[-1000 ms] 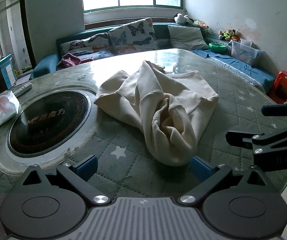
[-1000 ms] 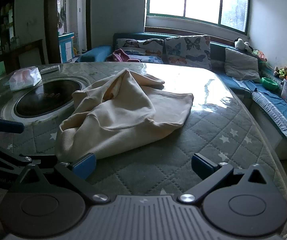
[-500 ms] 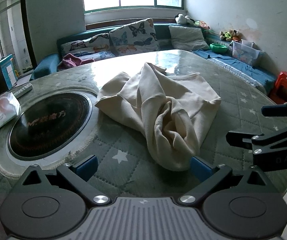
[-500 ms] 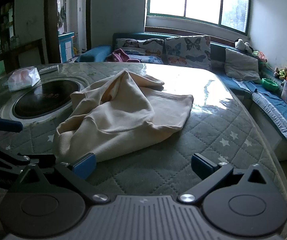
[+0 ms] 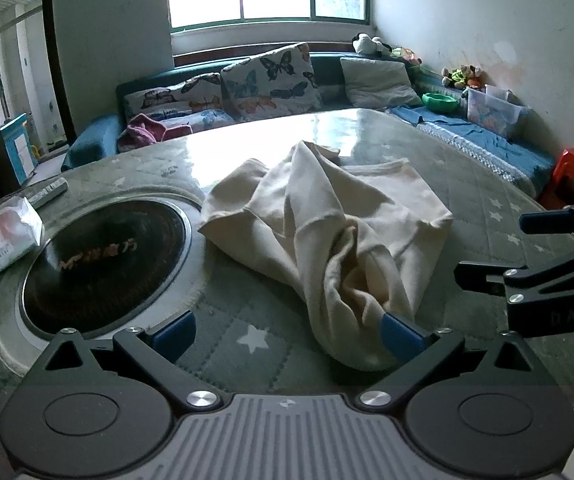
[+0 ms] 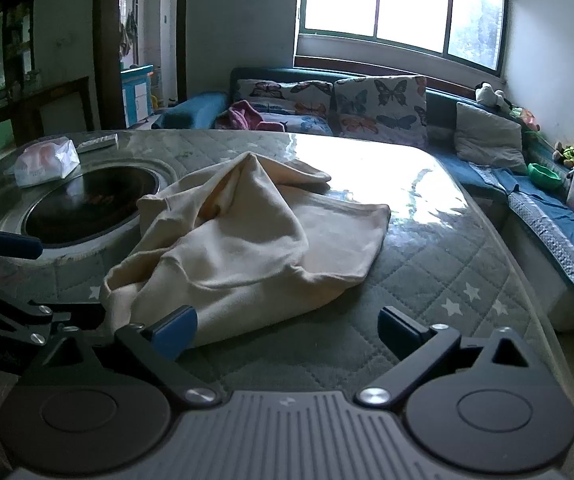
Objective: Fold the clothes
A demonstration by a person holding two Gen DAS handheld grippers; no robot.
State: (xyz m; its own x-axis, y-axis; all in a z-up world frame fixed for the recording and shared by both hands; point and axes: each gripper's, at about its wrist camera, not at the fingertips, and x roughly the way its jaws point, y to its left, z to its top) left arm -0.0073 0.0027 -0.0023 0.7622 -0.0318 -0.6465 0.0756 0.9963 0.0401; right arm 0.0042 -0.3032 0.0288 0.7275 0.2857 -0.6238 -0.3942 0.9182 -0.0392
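A cream garment (image 5: 327,232) lies crumpled in a heap on the quilted green table cover (image 5: 247,320). My left gripper (image 5: 287,334) is open at the garment's near end, its right blue pad touching the lowest fold. In the right wrist view the same garment (image 6: 255,248) spreads ahead, and my right gripper (image 6: 287,332) is open with its left blue pad at the cloth's near edge. The right gripper also shows at the left view's right edge, and the left gripper's fingers (image 6: 11,244) show at the right view's left edge.
A round black cooktop (image 5: 103,260) is set into the table left of the garment. A tissue pack (image 5: 3,236) and a remote (image 5: 49,194) lie beyond it. A sofa with butterfly cushions (image 5: 267,80) runs behind the table. A red stool (image 5: 571,180) stands at right.
Both grippers have crept forward toward the garment's near edge; the cloth now reaches the left gripper's right pad and the right gripper's left pad. The garment itself has not moved.
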